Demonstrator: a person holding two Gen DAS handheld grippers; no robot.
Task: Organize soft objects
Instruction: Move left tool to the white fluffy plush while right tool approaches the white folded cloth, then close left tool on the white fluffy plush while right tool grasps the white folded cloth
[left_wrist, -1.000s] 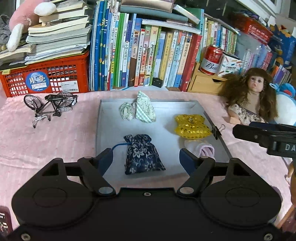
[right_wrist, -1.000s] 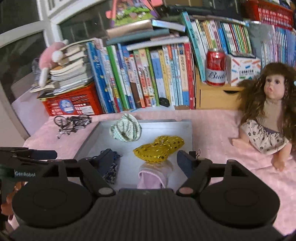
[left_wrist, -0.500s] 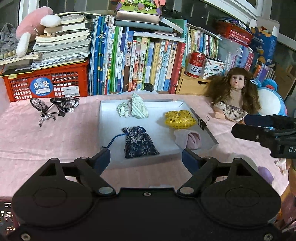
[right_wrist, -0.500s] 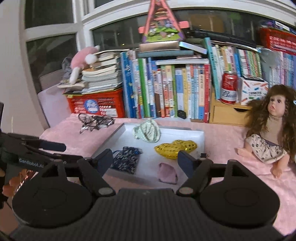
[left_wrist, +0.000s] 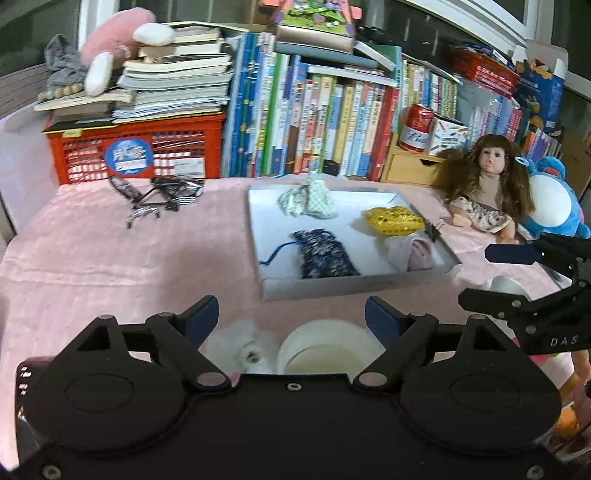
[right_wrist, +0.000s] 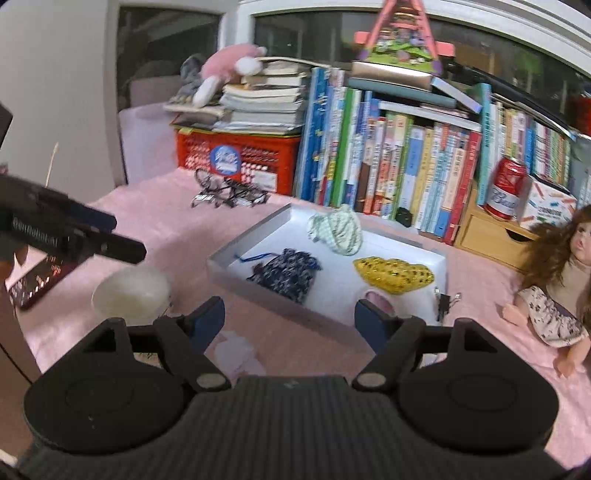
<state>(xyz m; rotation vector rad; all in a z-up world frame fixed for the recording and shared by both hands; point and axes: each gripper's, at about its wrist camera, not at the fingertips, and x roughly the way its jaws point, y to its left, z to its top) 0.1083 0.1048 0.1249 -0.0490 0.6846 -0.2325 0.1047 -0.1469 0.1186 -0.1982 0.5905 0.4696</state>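
Note:
A shallow white tray on the pink tablecloth holds four soft pouches: a green-checked one, a yellow one, a dark blue floral one and a pale pink one. My left gripper stands open and empty, well short of the tray's near edge. Open and empty too, my right gripper hangs before the tray's near right corner.
A white tape roll and a white fluffy thing lie under my left gripper. A model bicycle, a red crate, a row of books, a doll and a binder clip surround the tray.
Both grippers have drawn back from the tray, which now looks smaller and farther off. The tape roll and the fluffy thing have come into view. The right view has tilted.

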